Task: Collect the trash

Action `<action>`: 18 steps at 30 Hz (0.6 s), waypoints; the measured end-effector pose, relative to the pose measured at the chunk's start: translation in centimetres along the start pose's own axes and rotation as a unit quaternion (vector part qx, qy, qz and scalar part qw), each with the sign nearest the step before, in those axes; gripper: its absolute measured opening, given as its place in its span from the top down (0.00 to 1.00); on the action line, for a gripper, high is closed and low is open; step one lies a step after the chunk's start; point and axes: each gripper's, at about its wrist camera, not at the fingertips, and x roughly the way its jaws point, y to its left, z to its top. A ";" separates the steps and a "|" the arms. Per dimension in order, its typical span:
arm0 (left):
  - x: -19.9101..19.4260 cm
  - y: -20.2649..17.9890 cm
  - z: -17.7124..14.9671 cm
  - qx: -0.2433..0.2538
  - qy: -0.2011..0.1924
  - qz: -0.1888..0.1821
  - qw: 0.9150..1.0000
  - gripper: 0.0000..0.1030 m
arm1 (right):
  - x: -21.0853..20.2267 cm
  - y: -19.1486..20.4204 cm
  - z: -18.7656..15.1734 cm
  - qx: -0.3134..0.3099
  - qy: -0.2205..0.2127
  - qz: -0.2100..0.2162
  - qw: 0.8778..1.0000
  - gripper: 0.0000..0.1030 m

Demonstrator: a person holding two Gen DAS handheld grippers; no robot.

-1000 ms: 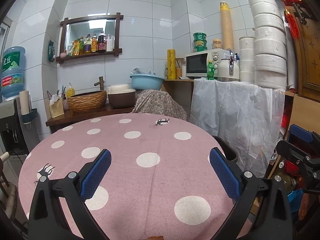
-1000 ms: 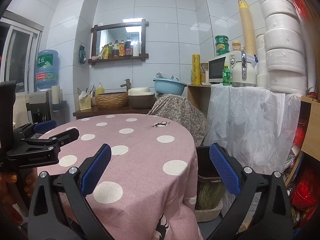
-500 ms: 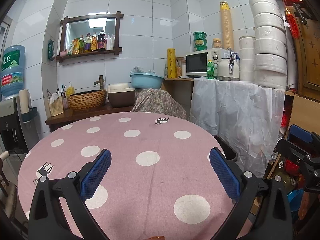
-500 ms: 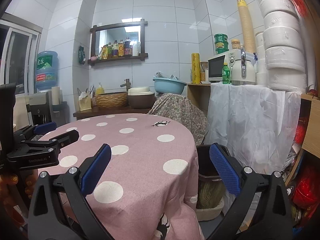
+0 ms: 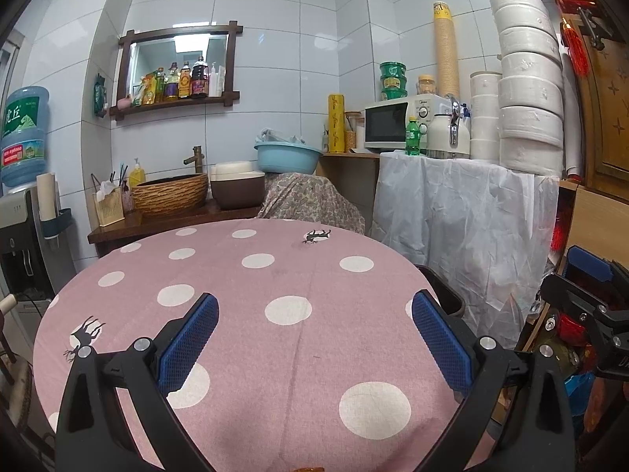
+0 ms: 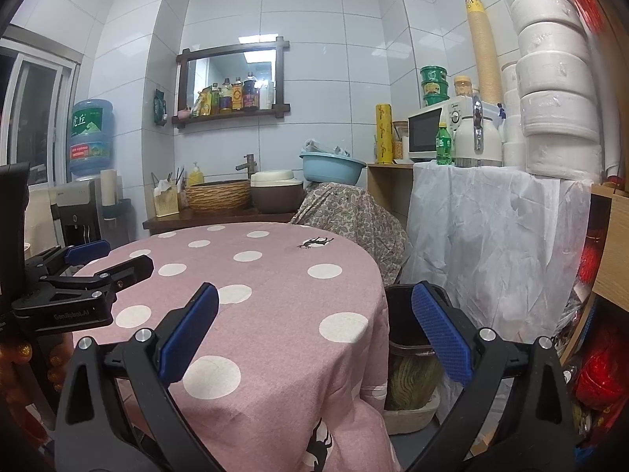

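Note:
No loose trash shows on the round table (image 5: 322, 275), which is covered by a pink cloth with white dots. My left gripper (image 5: 314, 338) hovers open over its near half, nothing between the blue pads. My right gripper (image 6: 314, 330) is open too, over the table's (image 6: 275, 275) right edge, with a dark brown trash bin (image 6: 407, 322) on the floor just behind its right finger. In the left wrist view only the bin's rim (image 5: 444, 287) peeks past the table edge. Each gripper appears in the other's view: the right one (image 5: 589, 306) and the left one (image 6: 78, 279).
Behind the table stand a wooden counter with a woven basin (image 5: 169, 194), a brown bowl (image 5: 236, 192) and a blue basin (image 5: 287, 155). A white plastic sheet (image 6: 491, 236) drapes a shelf holding a microwave (image 5: 397, 126). A water dispenser (image 5: 23, 212) stands at left.

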 end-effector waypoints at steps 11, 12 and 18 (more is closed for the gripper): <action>0.1 -0.3 0.0 -0.003 0.003 -0.004 1.000 0.05 | 0.1 -0.2 -0.1 0.003 0.001 -0.001 1.000 0.06; 0.1 -0.3 0.0 -0.004 0.004 -0.008 1.000 0.05 | 0.1 -0.2 -0.1 0.003 0.001 -0.001 1.000 0.06; -0.1 -0.4 0.0 -0.006 0.002 -0.013 1.000 0.05 | 0.2 -0.2 -0.2 0.007 0.005 0.000 1.000 0.06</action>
